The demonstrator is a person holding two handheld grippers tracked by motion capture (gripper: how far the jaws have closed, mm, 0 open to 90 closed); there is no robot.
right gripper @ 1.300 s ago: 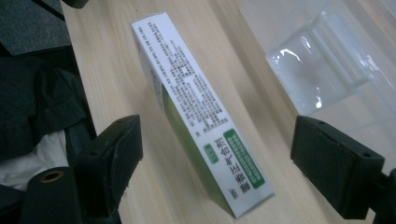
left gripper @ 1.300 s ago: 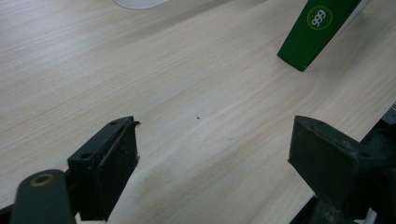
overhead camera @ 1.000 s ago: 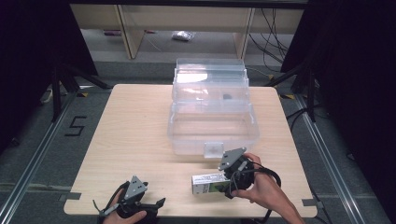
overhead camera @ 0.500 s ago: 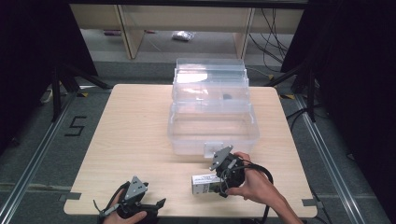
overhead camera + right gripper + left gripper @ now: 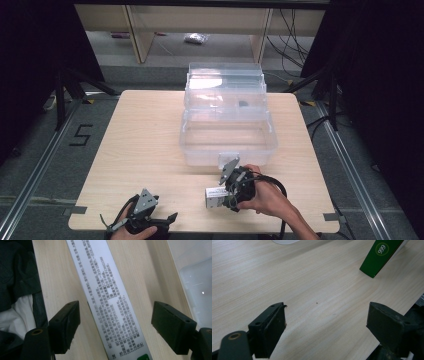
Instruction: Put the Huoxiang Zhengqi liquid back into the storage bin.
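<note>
A long white carton (image 5: pixel 214 196) with small black print and a green side lies flat on the wooden table (image 5: pixel 145 135) near its front edge. My right gripper (image 5: pixel 224 199) hangs just over the carton, held in a hand. In the right gripper view the carton (image 5: pixel 110 295) runs lengthwise between the jaws of my right gripper (image 5: pixel 116 312). They have just been closing, and there is still a gap on each side. My left gripper (image 5: pixel 166 220) rests at the front left, open and with nothing in it. The left gripper (image 5: pixel 325 308) view has the carton's green end (image 5: pixel 378 255) at top right.
A clear plastic storage box (image 5: pixel 227 154) stands open just behind the carton, its lid (image 5: pixel 225 82) raised at the back and a small dark item (image 5: pixel 243 104) in its upper tray. Its corner (image 5: pixel 197 290) lies close to the right jaw. Bare tabletop stretches to the left.
My right gripper has moved left and a little down, over the carton, and its jaws have narrowed slightly. My left gripper has stayed put.
</note>
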